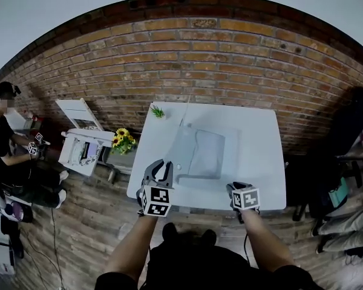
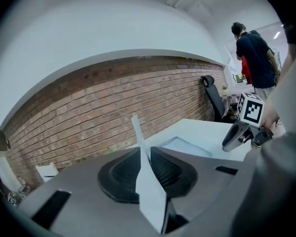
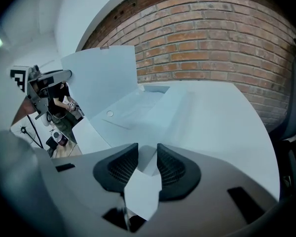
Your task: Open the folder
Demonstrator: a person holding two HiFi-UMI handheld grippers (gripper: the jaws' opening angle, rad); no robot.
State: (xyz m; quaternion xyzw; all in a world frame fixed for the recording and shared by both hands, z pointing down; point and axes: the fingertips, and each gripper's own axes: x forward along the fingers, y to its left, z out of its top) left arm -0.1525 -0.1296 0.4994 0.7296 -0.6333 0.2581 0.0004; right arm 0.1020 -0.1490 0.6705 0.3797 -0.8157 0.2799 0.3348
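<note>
**Cover lifted, base anchored**

On your right gripper [image 3: 147, 154], the fingers sit narrowed on the near corner of the pale blue plastic folder [image 1: 206, 156], likely anchoring it to the white table [image 1: 257, 135]. On your left gripper [image 2: 145, 154], the fingers pinch the front cover [image 3: 101, 78] edge-on, raised so it hinges open.

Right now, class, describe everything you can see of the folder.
The folder is pale blue, thin and plastic-looking. It lies half open on the white table. Its cover stands raised at the left, pinched edge-on by the left gripper. A near corner sits between the jaws of the right gripper.
</note>
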